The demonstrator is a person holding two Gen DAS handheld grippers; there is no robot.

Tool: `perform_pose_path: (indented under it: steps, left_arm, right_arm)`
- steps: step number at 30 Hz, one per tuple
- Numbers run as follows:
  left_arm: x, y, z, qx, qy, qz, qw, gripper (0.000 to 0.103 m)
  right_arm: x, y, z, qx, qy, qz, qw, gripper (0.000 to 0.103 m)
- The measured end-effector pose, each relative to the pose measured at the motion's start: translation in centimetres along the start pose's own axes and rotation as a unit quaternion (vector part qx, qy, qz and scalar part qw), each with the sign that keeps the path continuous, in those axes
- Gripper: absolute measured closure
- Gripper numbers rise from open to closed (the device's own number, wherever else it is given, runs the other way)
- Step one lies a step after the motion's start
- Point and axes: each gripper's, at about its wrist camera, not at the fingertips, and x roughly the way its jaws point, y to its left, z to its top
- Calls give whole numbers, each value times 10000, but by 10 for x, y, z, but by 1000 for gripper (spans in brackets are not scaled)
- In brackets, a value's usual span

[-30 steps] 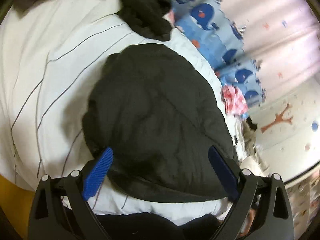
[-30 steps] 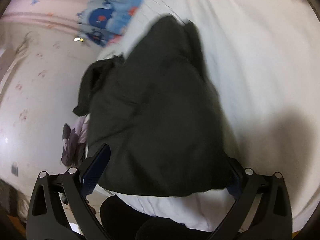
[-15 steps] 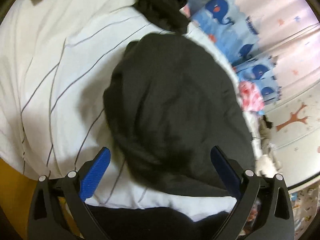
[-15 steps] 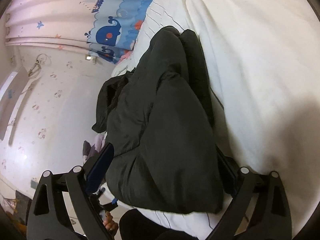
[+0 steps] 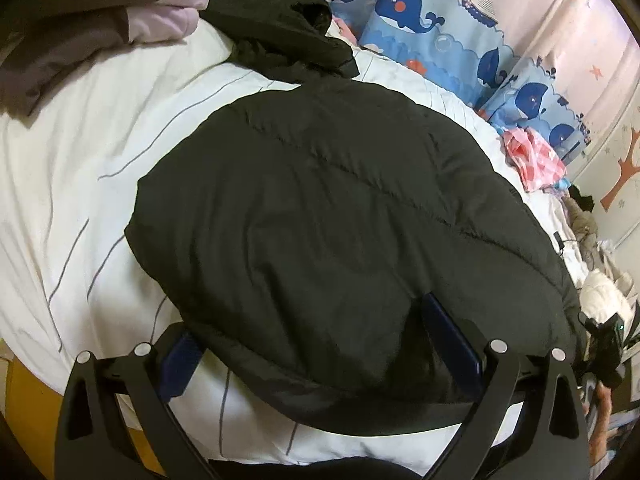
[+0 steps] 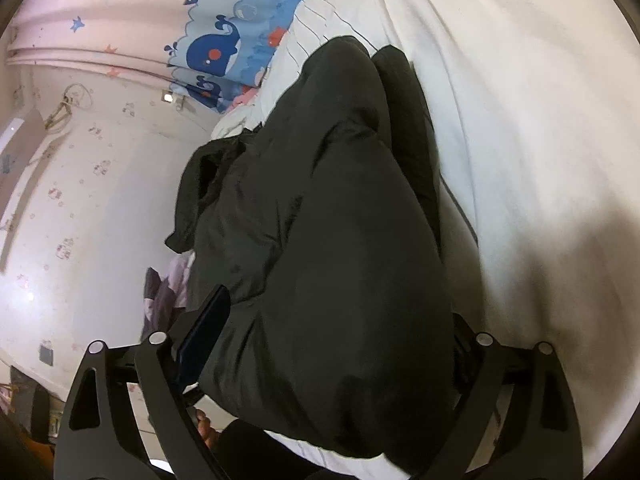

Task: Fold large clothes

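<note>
A large black padded jacket (image 5: 328, 216) lies folded into a thick bundle on the white striped bed (image 5: 80, 128). My left gripper (image 5: 316, 340) is open, and its blue fingers straddle the jacket's near edge. In the right wrist view the same jacket (image 6: 320, 240) fills the middle. My right gripper (image 6: 332, 344) is open wide around the jacket's near end; its left finger (image 6: 204, 332) shows beside the fabric, the right finger is hidden behind the bulge.
Another black garment (image 5: 276, 20) and a folded purple-grey one (image 5: 92, 20) lie at the far end of the bed. Whale-print curtain (image 5: 440, 24) and a pink cloth (image 5: 536, 160) are at the back right. The wall (image 6: 80, 200) lies left of the bed.
Both grippers have moved in onto the jacket's near edge, so fabric now bulges between the fingers and covers parts of them. The jacket looks flatter and more spread.
</note>
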Motion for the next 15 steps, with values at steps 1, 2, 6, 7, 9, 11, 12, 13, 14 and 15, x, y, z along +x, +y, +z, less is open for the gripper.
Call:
perform_pose_path:
  steps: [1,2,6,7,9,11,12,13,14,15]
  left_arm:
    - [0,-1,0,54,-19,24,10000,7]
    - [0,-2,-1,123,-39,60,9999,7]
    - [-1,-7,-2,288,-109,147,9994,7]
    - [-1,-7,-2,301,-116,148,9994,7]
    - [-1,-5,-2,279,-113,126,9995,7]
    - [0,-2,-1,202,-77,67,9997,7]
    - [1,0,0,141,-56,39,9999,7]
    - [1,0,1,112,-48,40,9999,7]
    - [2,-1,2,114,-48,56,9999,7]
    - [2,-2,3,130,-51,70,9999,7]
  right_arm:
    - [1,0,0,-3,-7,-1,10000,14]
    - [1,-1,-1,1,-15,11,10000,14]
    - [2,1,-1,57,-61,27,10000,12]
    - [3,1,-1,59,-54,8,10000,11]
    - [4,2,0,60,-26,-40,10000,11]
    - [4,1,1,79,-33,-41,10000,12]
    - [4,2,1,73,-73,-30,9999,18]
    - [3,-1,1,73,-89,-43,9999,29]
    - [2,-2,1,96,-110,-98,9998,36]
    - [1,-7,1,144,-146,-131,9997,51]
